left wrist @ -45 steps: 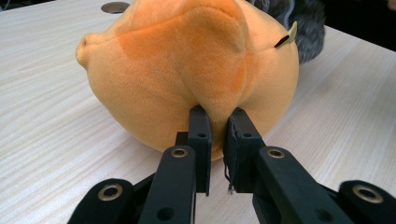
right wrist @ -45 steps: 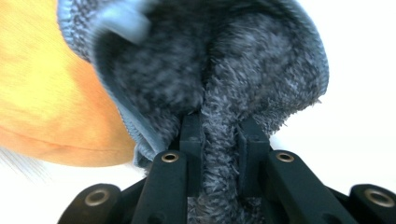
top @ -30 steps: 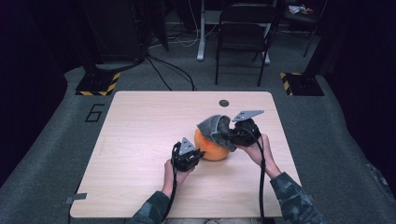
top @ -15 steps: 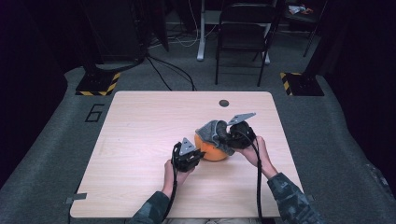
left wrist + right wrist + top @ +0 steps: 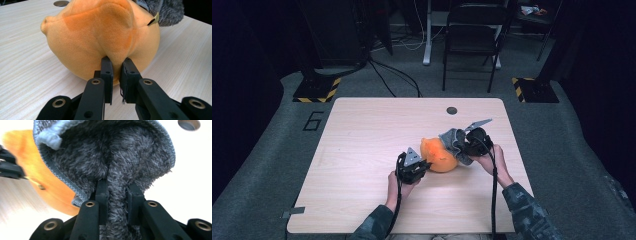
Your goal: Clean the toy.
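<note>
An orange plush toy [image 5: 439,156] lies on the wooden table [image 5: 362,140], right of the middle. My left gripper [image 5: 424,165] is shut on a fold of the orange plush [image 5: 105,32], pinching it from the near left side. A grey fuzzy knit cap [image 5: 454,142] hangs over the toy's right side. My right gripper [image 5: 464,146] is shut on a pinch of the cap [image 5: 117,170], whose furry inside faces that camera and partly covers the orange plush [image 5: 32,170].
A round grommet hole [image 5: 452,110] sits in the table near its far edge. A black chair [image 5: 472,40] and cables stand on the floor beyond the table. Yellow-black striped bases [image 5: 317,90] flank the far corners.
My right gripper has sunk and shifted left with the grey cap, bringing it lower over the orange toy. The left gripper has kept its hold in place.
</note>
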A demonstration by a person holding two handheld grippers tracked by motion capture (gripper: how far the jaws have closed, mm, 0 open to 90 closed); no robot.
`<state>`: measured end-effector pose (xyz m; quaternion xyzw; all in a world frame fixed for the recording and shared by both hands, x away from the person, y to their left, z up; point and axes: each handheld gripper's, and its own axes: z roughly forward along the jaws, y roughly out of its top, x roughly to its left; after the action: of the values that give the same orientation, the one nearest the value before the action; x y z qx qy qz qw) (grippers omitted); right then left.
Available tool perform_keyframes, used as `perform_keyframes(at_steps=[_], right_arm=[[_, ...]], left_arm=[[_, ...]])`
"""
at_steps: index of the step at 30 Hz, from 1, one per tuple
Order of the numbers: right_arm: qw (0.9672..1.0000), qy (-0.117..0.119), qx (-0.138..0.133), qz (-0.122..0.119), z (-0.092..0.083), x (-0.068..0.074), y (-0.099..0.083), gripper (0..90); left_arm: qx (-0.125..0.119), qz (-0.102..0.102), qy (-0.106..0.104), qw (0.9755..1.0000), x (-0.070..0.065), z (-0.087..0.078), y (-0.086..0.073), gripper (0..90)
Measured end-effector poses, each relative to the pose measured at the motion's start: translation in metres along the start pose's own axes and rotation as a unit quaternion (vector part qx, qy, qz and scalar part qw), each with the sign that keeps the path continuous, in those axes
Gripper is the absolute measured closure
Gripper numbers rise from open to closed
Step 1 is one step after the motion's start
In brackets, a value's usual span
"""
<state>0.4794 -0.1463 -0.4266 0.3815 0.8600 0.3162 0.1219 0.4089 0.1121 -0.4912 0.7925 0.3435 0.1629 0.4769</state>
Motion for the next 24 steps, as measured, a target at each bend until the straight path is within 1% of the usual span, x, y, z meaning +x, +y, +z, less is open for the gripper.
perform_keyframes(at_steps=[2, 4, 6, 7, 8, 9, 10, 13, 14, 16, 18, 20, 21, 22, 23, 24], right_arm=[[0.9999, -0.002, 0.006, 0.010, 0.003, -0.004, -0.002, 75.4], [0.9998, -0.008, 0.011, 0.014, 0.007, -0.007, -0.005, 75.4], [0.9996, -0.007, 0.020, 0.020, 0.010, -0.011, -0.007, 75.5], [0.9994, -0.016, 0.021, 0.021, 0.012, -0.012, -0.009, 75.4], [0.9993, -0.014, 0.028, 0.019, 0.013, -0.014, -0.010, 75.5], [0.9992, -0.014, 0.030, 0.024, 0.016, -0.014, -0.011, 75.4], [0.9989, -0.011, 0.035, 0.028, 0.018, -0.016, -0.012, 75.4], [0.9982, -0.015, 0.045, 0.036, 0.025, -0.019, -0.016, 75.5], [0.9981, -0.017, 0.048, 0.035, 0.026, -0.020, -0.017, 75.5], [0.9973, -0.020, 0.058, 0.041, 0.030, -0.021, -0.020, 75.5], [0.9964, -0.026, 0.069, 0.041, 0.033, -0.023, -0.021, 75.4], [0.9964, -0.024, 0.069, 0.045, 0.035, -0.024, -0.022, 75.5], [0.9964, -0.026, 0.068, 0.044, 0.034, -0.024, -0.021, 75.5], [0.9966, -0.028, 0.063, 0.044, 0.033, -0.024, -0.021, 75.6], [0.9965, -0.028, 0.065, 0.043, 0.029, -0.024, -0.020, 75.7], [0.9967, -0.029, 0.059, 0.047, 0.025, -0.024, -0.018, 75.8]], left_arm=[[0.000, 0.000, 0.000, 1.0000, 0.000, 0.000, 0.000, 81.6], [0.000, 0.000, 0.001, 1.0000, 0.000, 0.000, 0.000, 81.5], [0.003, 0.003, 0.000, 1.0000, 0.000, 0.000, 0.000, 81.5], [0.000, 0.000, 0.001, 1.0000, 0.000, 0.000, 0.000, 81.6], [0.000, 0.000, 0.000, 1.0000, 0.000, 0.000, 0.000, 81.5], [0.000, 0.000, 0.000, 1.0000, 0.000, 0.000, 0.000, 81.5], [0.000, 0.000, 0.000, 1.0000, 0.000, 0.000, 0.000, 81.5], [-0.001, 0.000, 0.001, 1.0000, -0.001, 0.001, 0.000, 81.5], [0.000, 0.001, 0.001, 1.0000, 0.000, 0.000, 0.000, 81.5], [0.001, 0.001, 0.002, 1.0000, 0.000, 0.000, 0.000, 81.5], [0.001, 0.002, 0.002, 1.0000, 0.000, 0.000, 0.000, 81.5], [0.002, 0.001, 0.001, 1.0000, 0.001, 0.000, 0.000, 81.5], [0.001, 0.000, 0.001, 1.0000, 0.001, 0.000, 0.000, 81.5], [0.001, -0.001, 0.001, 1.0000, 0.001, 0.000, 0.000, 81.5], [0.002, -0.002, 0.000, 1.0000, 0.001, 0.000, 0.000, 81.5], [0.003, -0.002, 0.000, 1.0000, 0.001, 0.000, 0.000, 81.4]])
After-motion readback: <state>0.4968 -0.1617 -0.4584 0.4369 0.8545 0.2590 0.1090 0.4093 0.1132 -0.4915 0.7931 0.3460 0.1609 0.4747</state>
